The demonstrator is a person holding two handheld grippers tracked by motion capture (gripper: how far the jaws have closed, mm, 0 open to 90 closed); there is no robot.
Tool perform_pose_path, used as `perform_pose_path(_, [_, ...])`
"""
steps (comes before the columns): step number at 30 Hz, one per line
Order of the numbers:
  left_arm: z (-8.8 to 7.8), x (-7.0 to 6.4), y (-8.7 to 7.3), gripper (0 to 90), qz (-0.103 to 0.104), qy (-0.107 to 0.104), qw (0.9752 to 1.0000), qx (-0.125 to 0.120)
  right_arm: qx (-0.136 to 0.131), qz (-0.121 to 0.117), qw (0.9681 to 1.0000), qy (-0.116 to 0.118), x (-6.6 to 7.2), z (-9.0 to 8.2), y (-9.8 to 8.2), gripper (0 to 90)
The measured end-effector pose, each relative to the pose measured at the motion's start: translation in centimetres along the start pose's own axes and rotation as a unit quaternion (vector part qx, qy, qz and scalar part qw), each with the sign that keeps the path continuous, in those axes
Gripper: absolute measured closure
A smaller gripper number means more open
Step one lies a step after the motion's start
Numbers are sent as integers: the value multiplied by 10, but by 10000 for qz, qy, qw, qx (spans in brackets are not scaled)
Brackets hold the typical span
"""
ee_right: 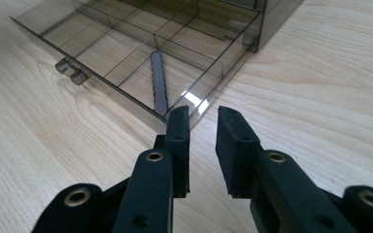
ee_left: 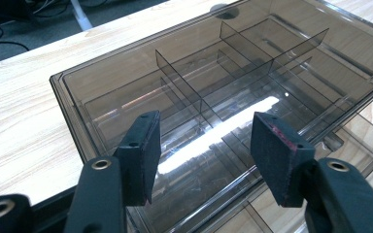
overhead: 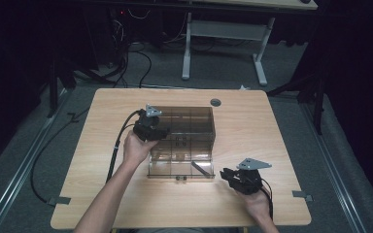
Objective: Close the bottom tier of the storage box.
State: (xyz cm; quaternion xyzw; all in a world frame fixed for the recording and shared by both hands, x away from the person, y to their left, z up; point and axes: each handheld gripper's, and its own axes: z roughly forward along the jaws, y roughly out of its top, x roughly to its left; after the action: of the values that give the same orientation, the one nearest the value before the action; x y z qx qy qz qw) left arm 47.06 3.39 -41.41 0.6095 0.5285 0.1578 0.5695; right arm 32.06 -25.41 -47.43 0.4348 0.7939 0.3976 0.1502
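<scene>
A smoky see-through organiser box [overhead: 189, 119] stands mid-table with its divided drawer [overhead: 175, 162] pulled out toward me. A dark toothed strip [overhead: 201, 168] lies in the drawer's front right compartment [ee_right: 159, 80]. My left gripper [overhead: 161, 132] rests at the box's left top edge. In the left gripper view its jaws [ee_left: 204, 155] stand open over the box top [ee_left: 126, 68], nothing pinched. My right gripper [overhead: 225, 174] hovers just off the drawer's front right corner [ee_right: 194, 104]. Its jaws [ee_right: 203, 145] are narrowly apart, with bare table between them.
The drawer front carries two small knobs [ee_right: 71, 71]. A round grommet [overhead: 215, 102] sits in the wooden table [overhead: 252, 131] behind the box. Bare wood lies right and in front of the box. Cables and a desk frame [overhead: 223, 34] lie on the floor beyond.
</scene>
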Motion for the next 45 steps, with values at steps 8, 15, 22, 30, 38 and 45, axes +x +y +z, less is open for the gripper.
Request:
perform_pose_path(8, [-1,1,-1,454,-4,-10,10000,-51,93,-391,9990,180,18,-2,17,796])
perform_pose_path(15, [-1,1,-1,456,-32,-21,10000,-57,211,-566,9966,556,39,16,18,821])
perform_pose_path(22, [-2,1,-1,460,-23,-24,10000,-87,330,-628,9946,762,50,30,17,823])
perform_pose_path(30, [-2,1,-2,473,-23,-13,9999,-99,489,-695,9922,910,62,52,21,843])
perform_pose_path(38, [-1,1,-1,472,-24,1,10000,-74,602,-648,9918,917,65,61,22,869])
perform_pose_path(45, [-2,3,-1,487,10,-18,10000,-55,638,-514,9926,892,65,70,23,879])
